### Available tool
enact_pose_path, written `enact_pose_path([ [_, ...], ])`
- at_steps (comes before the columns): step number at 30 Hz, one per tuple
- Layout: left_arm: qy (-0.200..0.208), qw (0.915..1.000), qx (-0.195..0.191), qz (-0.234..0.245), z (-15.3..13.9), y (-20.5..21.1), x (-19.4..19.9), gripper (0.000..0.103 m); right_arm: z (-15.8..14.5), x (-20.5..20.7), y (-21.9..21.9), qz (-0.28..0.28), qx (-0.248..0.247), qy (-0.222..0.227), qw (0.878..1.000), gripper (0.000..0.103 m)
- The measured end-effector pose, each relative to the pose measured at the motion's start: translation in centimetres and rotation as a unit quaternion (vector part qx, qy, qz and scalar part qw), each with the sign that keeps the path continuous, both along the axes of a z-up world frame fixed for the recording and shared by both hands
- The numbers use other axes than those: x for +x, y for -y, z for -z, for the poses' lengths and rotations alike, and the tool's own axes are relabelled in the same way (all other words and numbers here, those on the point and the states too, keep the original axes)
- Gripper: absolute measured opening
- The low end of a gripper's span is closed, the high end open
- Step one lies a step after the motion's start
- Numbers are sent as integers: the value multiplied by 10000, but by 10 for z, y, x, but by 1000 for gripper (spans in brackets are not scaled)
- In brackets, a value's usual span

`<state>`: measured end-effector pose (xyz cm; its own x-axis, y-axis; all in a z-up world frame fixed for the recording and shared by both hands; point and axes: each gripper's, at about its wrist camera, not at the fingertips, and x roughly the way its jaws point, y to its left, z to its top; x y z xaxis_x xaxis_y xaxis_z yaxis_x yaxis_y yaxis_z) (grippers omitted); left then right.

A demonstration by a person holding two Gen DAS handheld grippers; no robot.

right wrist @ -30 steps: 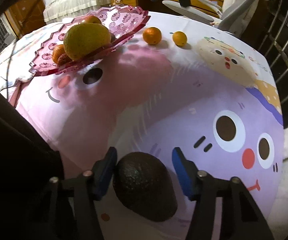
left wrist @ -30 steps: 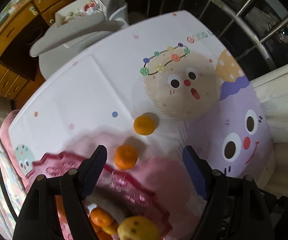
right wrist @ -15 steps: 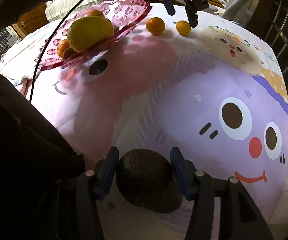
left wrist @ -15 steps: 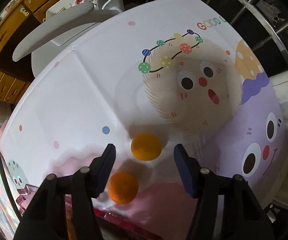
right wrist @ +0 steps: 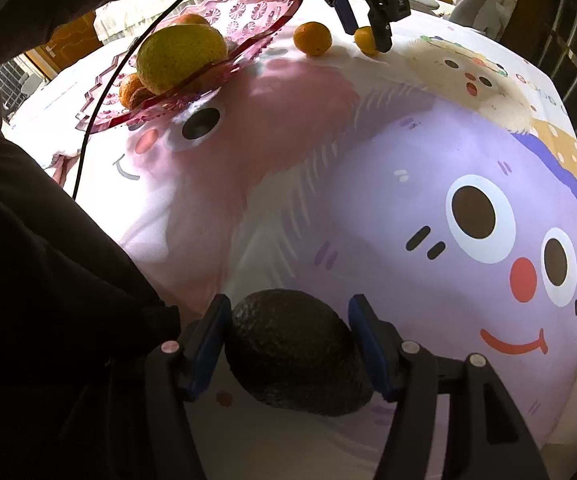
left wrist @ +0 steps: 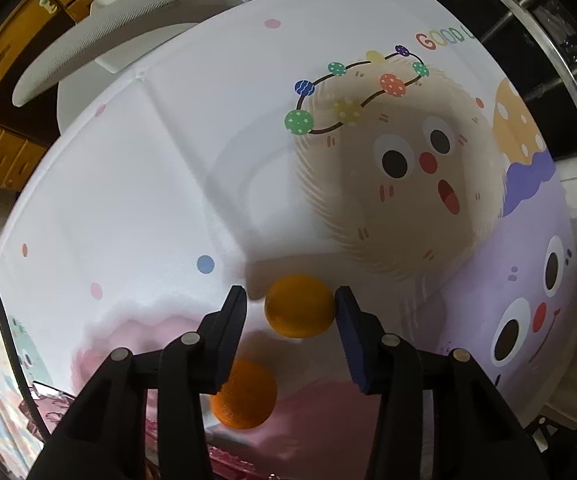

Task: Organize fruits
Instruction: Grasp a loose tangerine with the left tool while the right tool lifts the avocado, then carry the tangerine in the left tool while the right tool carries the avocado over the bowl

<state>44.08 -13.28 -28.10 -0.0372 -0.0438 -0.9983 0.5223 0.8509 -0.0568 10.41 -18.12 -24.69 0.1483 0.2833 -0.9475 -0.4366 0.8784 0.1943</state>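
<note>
My left gripper (left wrist: 290, 308) is open around a small orange (left wrist: 299, 306) on the cartoon tablecloth; the right finger touches it, the left stands a little off. A second orange (left wrist: 244, 395) lies nearer, partly behind the left finger. My right gripper (right wrist: 288, 320) is open around a dark avocado (right wrist: 296, 350), its left finger close against it, with a narrow gap on the right. The right wrist view also shows the left gripper (right wrist: 364, 36) at the far orange (right wrist: 362, 40), the second orange (right wrist: 312, 38) and a pink glass plate (right wrist: 256, 12) holding a large yellow-green fruit (right wrist: 180, 58) and small oranges.
A grey office chair (left wrist: 100, 48) and wooden drawers (left wrist: 4, 80) stand beyond the table's far edge. A metal railing (left wrist: 548, 32) runs at the right. A black cable (right wrist: 100, 96) hangs across the pink plate. My dark sleeve (right wrist: 48, 260) fills the left of the right wrist view.
My left gripper has moved forward from over the pink plate, past the nearer orange, and narrowed around the far orange. My right gripper has stayed around the avocado, closing slightly.
</note>
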Motion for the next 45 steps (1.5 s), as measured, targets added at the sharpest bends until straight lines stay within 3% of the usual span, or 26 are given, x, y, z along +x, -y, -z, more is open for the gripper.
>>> enact_pose_path([
  [2,-81,9999,-126,-23,3,-4,1,34,1,0,3,55,4,-39,10000,61],
  [13,48,9993,-267,-267,-6,-13,5,33,4,2,37,1031,651,-350,9919,60],
  [31,530,9899,-1010,-848,-113,-41,-49,33,-9,1,51,1590,1026,-307,9815,56],
  [40,813,9790,-1262,-1378,-164,-102,-94,33,-30,5,46,1578,1169,-46,9805,50],
  [45,855,9736,-1216,-1734,-170,-137,-115,33,-33,12,38,1444,1019,36,9843,46],
])
